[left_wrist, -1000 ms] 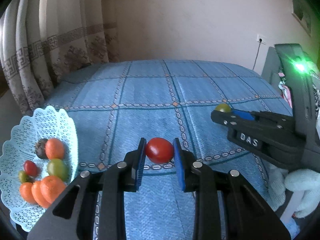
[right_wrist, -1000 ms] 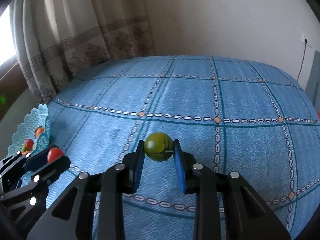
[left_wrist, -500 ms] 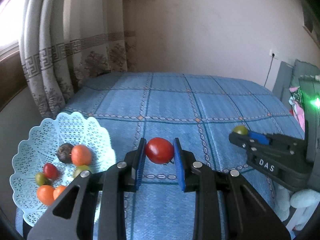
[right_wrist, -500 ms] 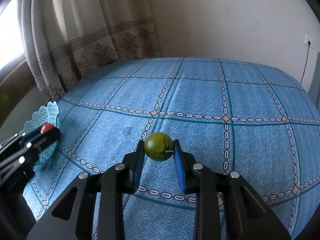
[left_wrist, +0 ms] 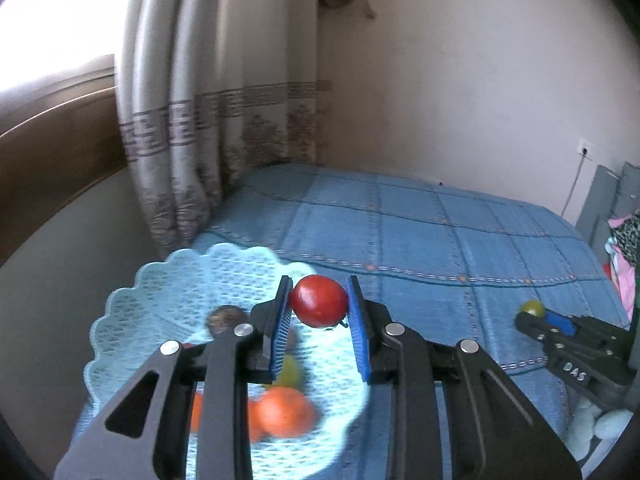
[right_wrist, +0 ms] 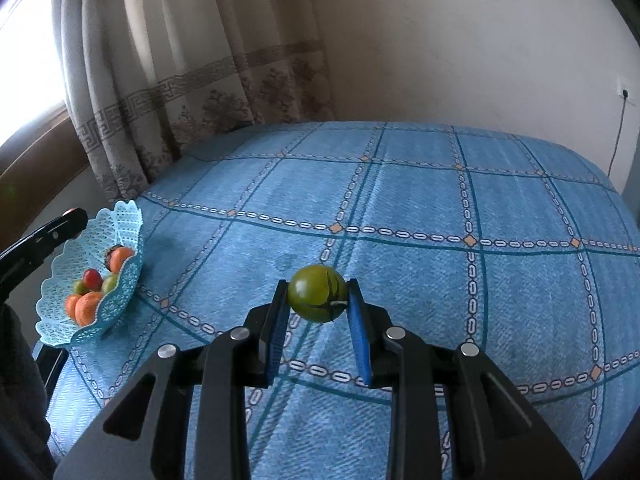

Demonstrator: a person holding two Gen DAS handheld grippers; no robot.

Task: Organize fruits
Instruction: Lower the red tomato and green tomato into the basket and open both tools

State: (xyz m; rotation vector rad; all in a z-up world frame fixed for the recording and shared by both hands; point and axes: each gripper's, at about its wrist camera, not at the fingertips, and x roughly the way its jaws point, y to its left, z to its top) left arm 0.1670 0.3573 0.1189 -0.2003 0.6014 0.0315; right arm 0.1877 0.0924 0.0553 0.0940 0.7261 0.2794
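Observation:
My left gripper (left_wrist: 319,308) is shut on a red tomato (left_wrist: 318,299) and hangs over the light blue lattice basket (left_wrist: 132,312). Orange, green and dark fruits lie in that basket, blurred. My right gripper (right_wrist: 318,300) is shut on a green tomato (right_wrist: 317,293) above the blue bedspread (right_wrist: 420,208). The right wrist view shows the basket (right_wrist: 120,220) at the far left edge of the bed, with the left gripper's black tip (right_wrist: 60,228) above its rim. In the left wrist view the right gripper (left_wrist: 560,340) with its green tomato (left_wrist: 531,307) sits low on the right.
Patterned curtains (right_wrist: 168,80) hang behind the bed's left corner, next to a window and a brown sill. A wall socket and cable (right_wrist: 622,96) are at the right. Grey boards and clothes (left_wrist: 624,240) stand beyond the bed's right side. White soft items (left_wrist: 600,428) lie near the right gripper.
The left gripper has swung left with the red tomato, from over the bedspread to above the basket. The right gripper, still holding the green tomato, has shifted slightly, bringing the basket further into view.

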